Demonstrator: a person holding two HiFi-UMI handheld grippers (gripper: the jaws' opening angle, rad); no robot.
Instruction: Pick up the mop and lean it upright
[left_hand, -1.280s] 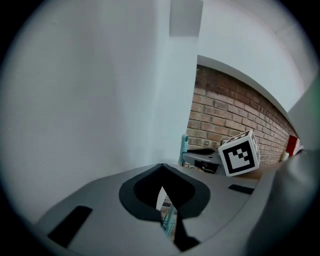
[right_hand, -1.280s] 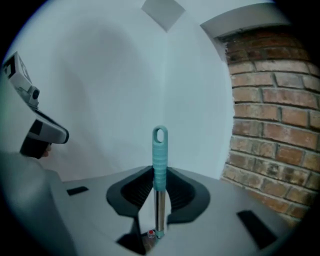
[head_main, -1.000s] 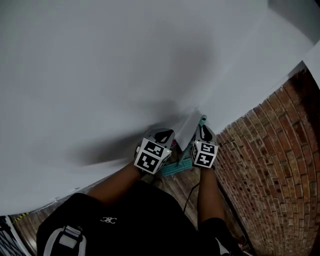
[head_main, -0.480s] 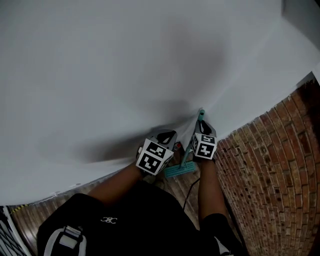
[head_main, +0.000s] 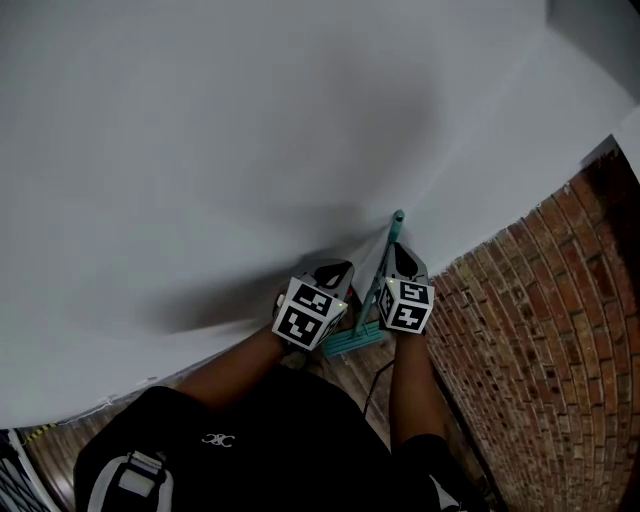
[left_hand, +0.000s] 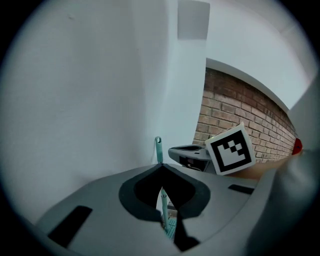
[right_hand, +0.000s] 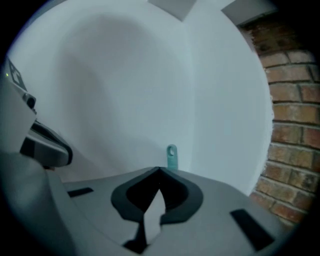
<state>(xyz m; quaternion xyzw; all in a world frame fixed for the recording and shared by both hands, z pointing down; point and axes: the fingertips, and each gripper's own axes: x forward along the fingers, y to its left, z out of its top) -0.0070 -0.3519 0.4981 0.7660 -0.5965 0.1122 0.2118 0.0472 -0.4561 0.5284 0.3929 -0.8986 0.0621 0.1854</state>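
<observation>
I'm seeing white wall (head_main: 200, 150) filling everything ahead of both claws. Brick wall (head_main: 540, 330) running off to right of right claw (right_hand: 160, 170). Mop (head_main: 396, 225) standing upright in wall corner, between claws, handle top poking just past tips of each. Its teal head (head_main: 352, 340) sitting on floor below them. Left claw (left_hand: 161, 166) pinching fully together, handle lining up beyond its tips; I'm not making out any touch. Right claw closing, tips all but meeting, no part of mop showing between them.
</observation>
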